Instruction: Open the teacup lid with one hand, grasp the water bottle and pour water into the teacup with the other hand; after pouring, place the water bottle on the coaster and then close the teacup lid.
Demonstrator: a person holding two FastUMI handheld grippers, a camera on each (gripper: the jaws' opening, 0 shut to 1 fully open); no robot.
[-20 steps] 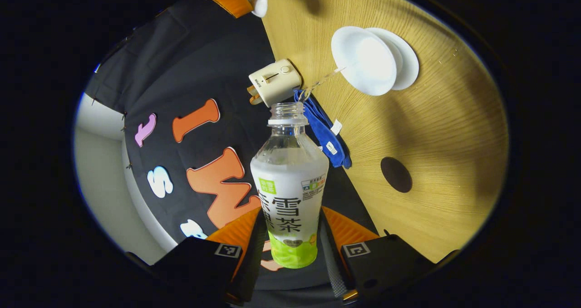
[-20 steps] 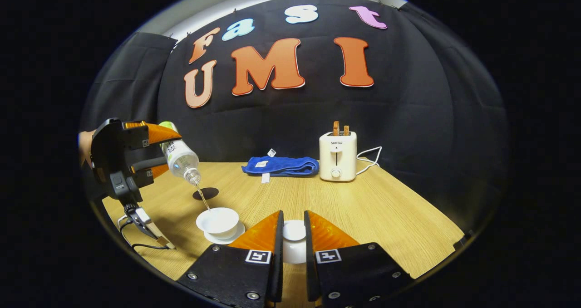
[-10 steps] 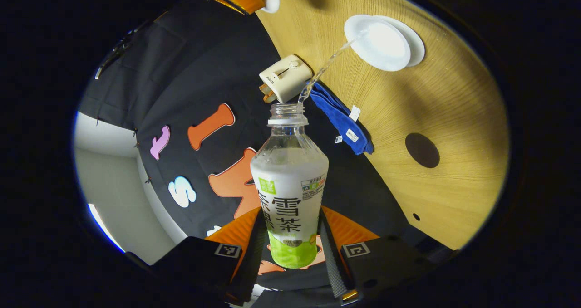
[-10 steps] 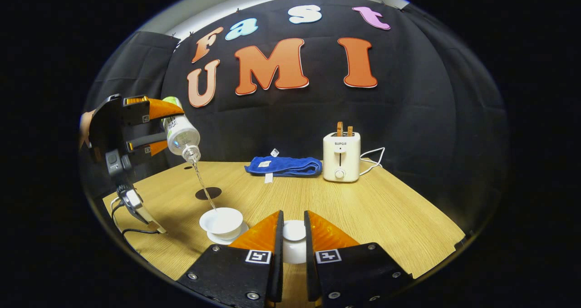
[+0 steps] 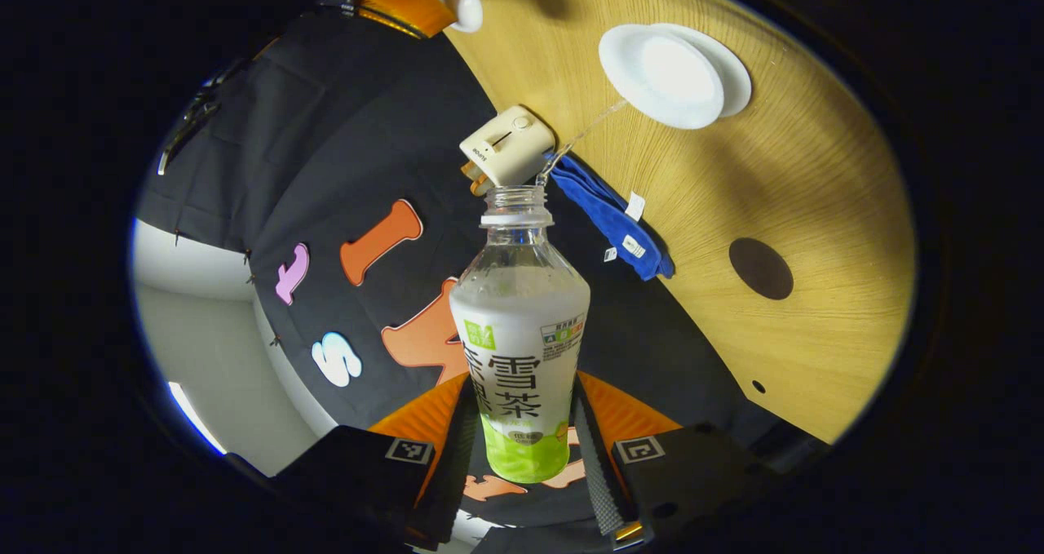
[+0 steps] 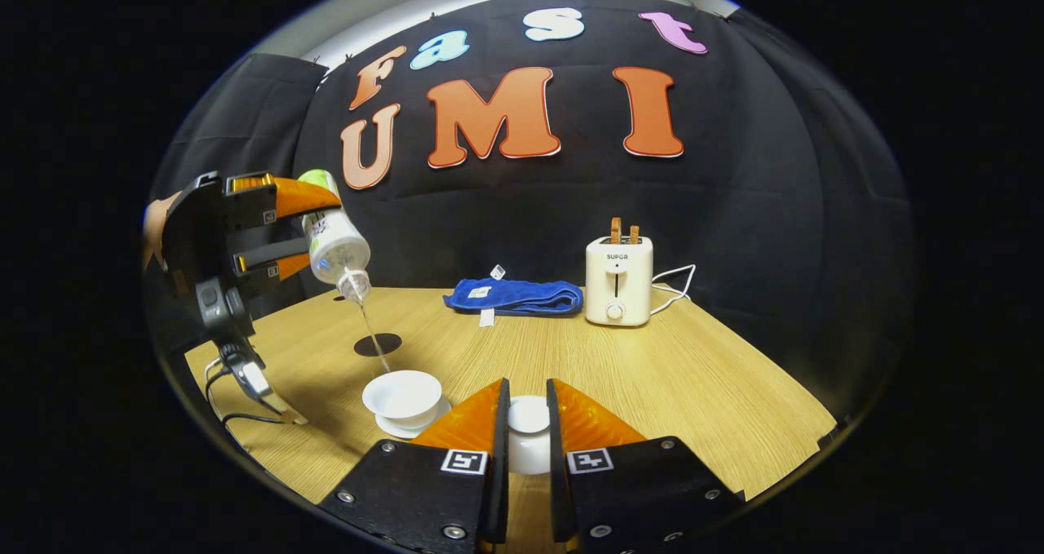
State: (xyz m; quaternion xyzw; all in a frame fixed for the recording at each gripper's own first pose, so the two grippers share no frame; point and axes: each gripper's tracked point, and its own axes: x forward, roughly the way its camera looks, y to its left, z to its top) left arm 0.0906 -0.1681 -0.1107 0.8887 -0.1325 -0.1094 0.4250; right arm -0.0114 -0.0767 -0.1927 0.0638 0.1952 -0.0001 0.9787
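Water runs from the tilted bottle (image 6: 334, 240) toward the cup (image 6: 402, 396) while the lid (image 6: 528, 433) is held off to the cup's right.

In the right gripper view, the left gripper (image 6: 281, 232) is up and left of the cup, pinching the bottle, whose base is hidden behind the fingers; a hand (image 6: 152, 232) behind it is cut off at the edge. A thin stream drops to the cup's left rim; whether it lands inside is hard to make out. The cup sits on a saucer (image 6: 426, 418) on the counter (image 6: 693, 391). The coaster (image 6: 377, 344) lies just beyond the cup. Right of the cup, the right gripper (image 6: 527, 423) is pinching the lid, its lower part hidden. Farther back right are a towel (image 6: 514, 297) and a toaster (image 6: 618, 281).
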